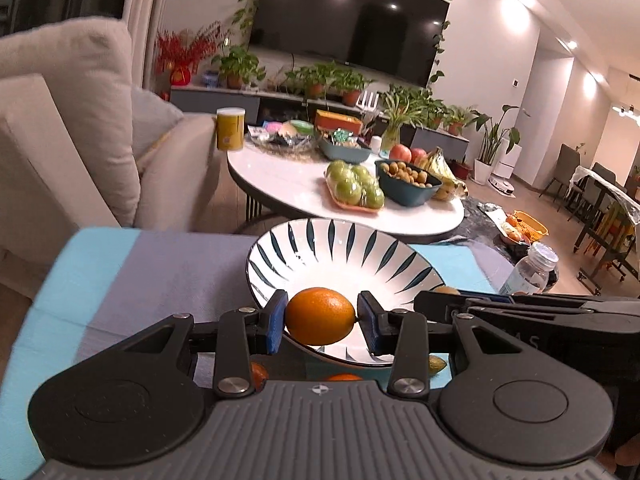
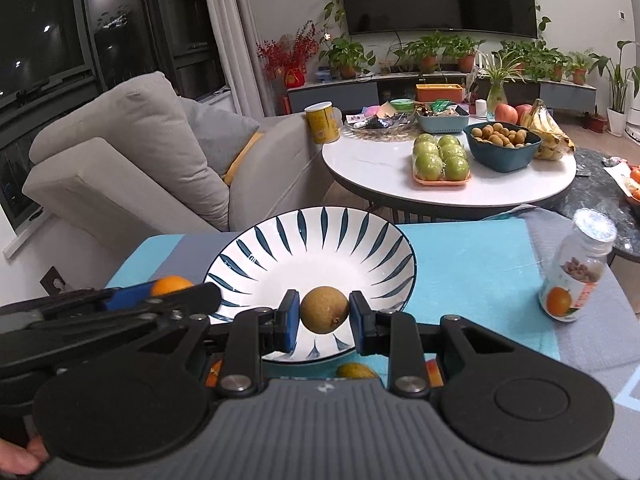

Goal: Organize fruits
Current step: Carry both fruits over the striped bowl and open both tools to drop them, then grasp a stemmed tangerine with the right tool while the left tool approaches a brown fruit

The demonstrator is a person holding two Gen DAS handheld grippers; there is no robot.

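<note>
Orange kumquat lengthwise across left gripper

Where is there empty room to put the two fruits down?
The striped bowl is bare inside. The cloth between bowl and jar is free too. It is crowded near the bowl's close edge, where loose fruit lies, and the round table behind is packed on its right side.

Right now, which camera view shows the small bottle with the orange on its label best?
The right wrist view: the bottle stands whole there, with cap and label visible. In the left wrist view only its cap and shoulder show above the right gripper.
</note>
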